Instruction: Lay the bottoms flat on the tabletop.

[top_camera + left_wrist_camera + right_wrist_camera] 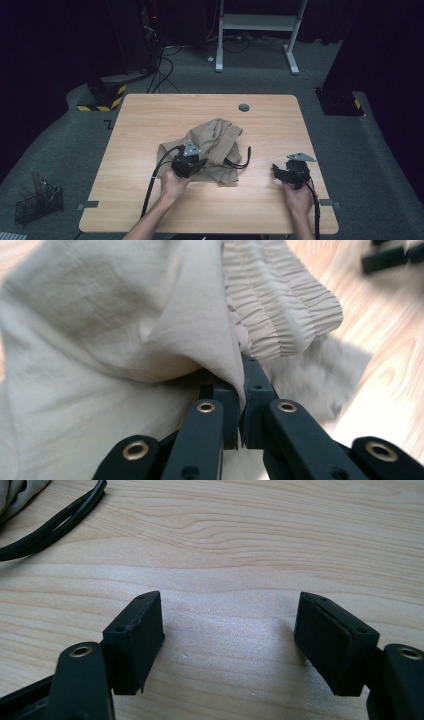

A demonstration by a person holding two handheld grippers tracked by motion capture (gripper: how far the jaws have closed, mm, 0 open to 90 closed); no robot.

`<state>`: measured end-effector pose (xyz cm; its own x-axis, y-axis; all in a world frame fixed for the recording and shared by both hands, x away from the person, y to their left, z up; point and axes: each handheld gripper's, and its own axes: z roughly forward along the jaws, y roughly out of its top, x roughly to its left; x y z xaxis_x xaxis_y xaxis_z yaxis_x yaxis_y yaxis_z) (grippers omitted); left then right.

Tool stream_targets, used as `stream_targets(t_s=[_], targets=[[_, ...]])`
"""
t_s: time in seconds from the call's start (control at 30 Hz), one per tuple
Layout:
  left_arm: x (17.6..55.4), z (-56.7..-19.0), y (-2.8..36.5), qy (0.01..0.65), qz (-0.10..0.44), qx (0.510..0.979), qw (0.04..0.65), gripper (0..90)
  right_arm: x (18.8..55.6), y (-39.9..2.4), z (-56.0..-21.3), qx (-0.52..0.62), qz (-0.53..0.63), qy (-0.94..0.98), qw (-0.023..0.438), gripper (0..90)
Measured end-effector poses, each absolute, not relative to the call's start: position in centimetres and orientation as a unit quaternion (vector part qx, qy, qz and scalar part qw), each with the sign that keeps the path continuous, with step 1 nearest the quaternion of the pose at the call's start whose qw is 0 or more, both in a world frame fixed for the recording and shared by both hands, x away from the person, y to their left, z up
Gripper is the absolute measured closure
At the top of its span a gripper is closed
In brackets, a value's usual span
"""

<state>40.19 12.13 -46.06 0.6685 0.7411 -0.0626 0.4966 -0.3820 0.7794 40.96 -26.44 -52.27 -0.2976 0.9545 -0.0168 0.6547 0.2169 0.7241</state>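
Left gripper view: jaws clamped on beige garment (125, 340) fold; right gripper (230, 645) jaws apart, over bare table (250, 540).

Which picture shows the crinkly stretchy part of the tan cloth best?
The left gripper view: the gathered waistband sits close above the left gripper, which pinches the cloth beside it. The high view shows a crumpled heap with the band too small to make out; the right gripper view catches a corner.
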Motion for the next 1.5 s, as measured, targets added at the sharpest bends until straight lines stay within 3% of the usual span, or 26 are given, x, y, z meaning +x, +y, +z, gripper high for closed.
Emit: stream_targets(t_s=[0.27, 0.53, 0.6, 0.67, 0.77, 0.9, 1.13, 1.23, 1.5], targets=[[44.3, -44.3, 14.3, 0.430, 0.157, 0.774, 0.438, 87.7, 41.0, -26.4, -52.3, 0.542, 0.313, 0.742, 0.240, 27.7], [48.1, -46.9, 16.7, 0.500, 0.180, 0.743, 0.406, 86.7, 41.0, -26.4, -52.3, 0.542, 0.313, 0.742, 0.240, 27.7], [48.6, -47.4, 17.2, 0.514, 0.177, 0.733, 0.408, 82.8, 41.0, -26.4, -52.3, 0.541, 0.313, 0.743, 0.240, 27.7], [48.8, -47.5, 17.6, 0.525, 0.174, 0.727, 0.407, 69.2, 41.0, -26.4, -52.3, 0.541, 0.313, 0.743, 0.240, 27.7], [48.3, -47.3, 17.9, 0.524, 0.181, 0.730, 0.400, 50.5, 41.0, -26.4, -52.3, 0.541, 0.313, 0.743, 0.240, 27.8], [47.0, -46.7, 18.3, 0.510, 0.194, 0.736, 0.401, 40.0, 41.0, -26.4, -52.3, 0.540, 0.314, 0.744, 0.239, 29.5], [44.0, -46.9, 19.4, 0.503, 0.180, 0.736, 0.417, 36.9, 40.7, -26.1, -52.2, 0.541, 0.316, 0.740, 0.243, 36.1], [42.9, -48.3, 19.0, 0.502, 0.166, 0.745, 0.406, 36.9, 40.5, -25.5, -52.1, 0.528, 0.320, 0.749, 0.240, 45.8], [42.1, -51.4, 17.4, 0.506, 0.147, 0.764, 0.372, 36.9, 39.7, -20.7, -50.4, 0.424, 0.376, 0.798, 0.208, 44.0]])
